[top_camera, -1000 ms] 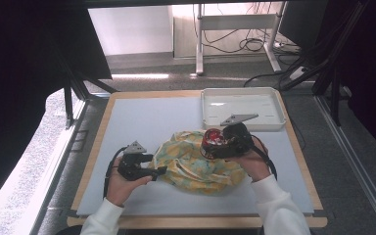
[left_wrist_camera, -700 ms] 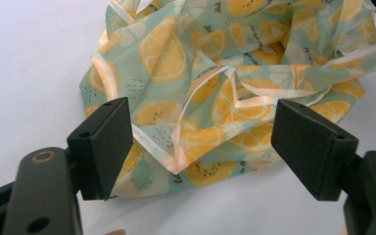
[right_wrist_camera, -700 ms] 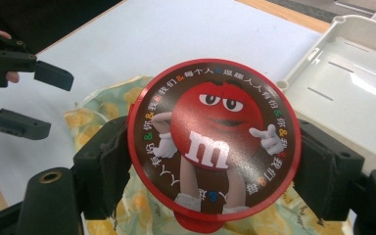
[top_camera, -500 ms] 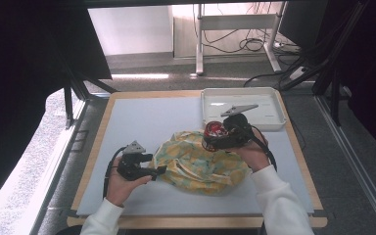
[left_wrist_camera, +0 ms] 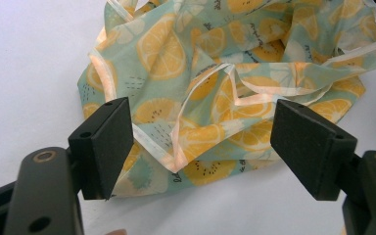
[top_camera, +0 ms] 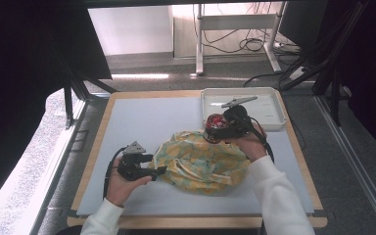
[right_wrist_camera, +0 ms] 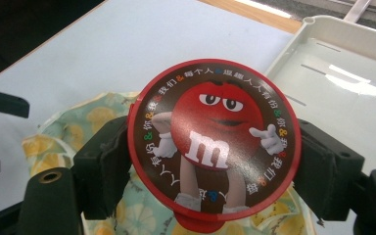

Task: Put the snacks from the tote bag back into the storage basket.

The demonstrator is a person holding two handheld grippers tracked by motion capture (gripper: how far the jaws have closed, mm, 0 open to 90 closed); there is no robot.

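Note:
A round tin with a red rim and a red cartoon candy figure on its lid (right_wrist_camera: 214, 142) sits between the pads of my right gripper (right_wrist_camera: 214, 169), which is shut on its sides. In the high view this tin (top_camera: 215, 123) hangs over the far right edge of a crumpled lemon-print cloth bag (top_camera: 200, 164), close to the white tray (top_camera: 240, 91). My left gripper (top_camera: 162, 171) rests at the bag's left edge. Its jaws stand wide open, with the bag's folds and pale hem (left_wrist_camera: 215, 98) lying just ahead of and between the pads (left_wrist_camera: 105, 142).
A white mat (top_camera: 142, 122) covers the wooden-edged table (top_camera: 303, 161). The white tray stands at the far right corner (right_wrist_camera: 342, 63). Beyond the table are a desk frame and cables on the floor (top_camera: 240, 44). Dark frames flank both sides.
My right gripper has carried the tin a little up and away from the person, toward the white tray. The left gripper and the bag have stayed put.

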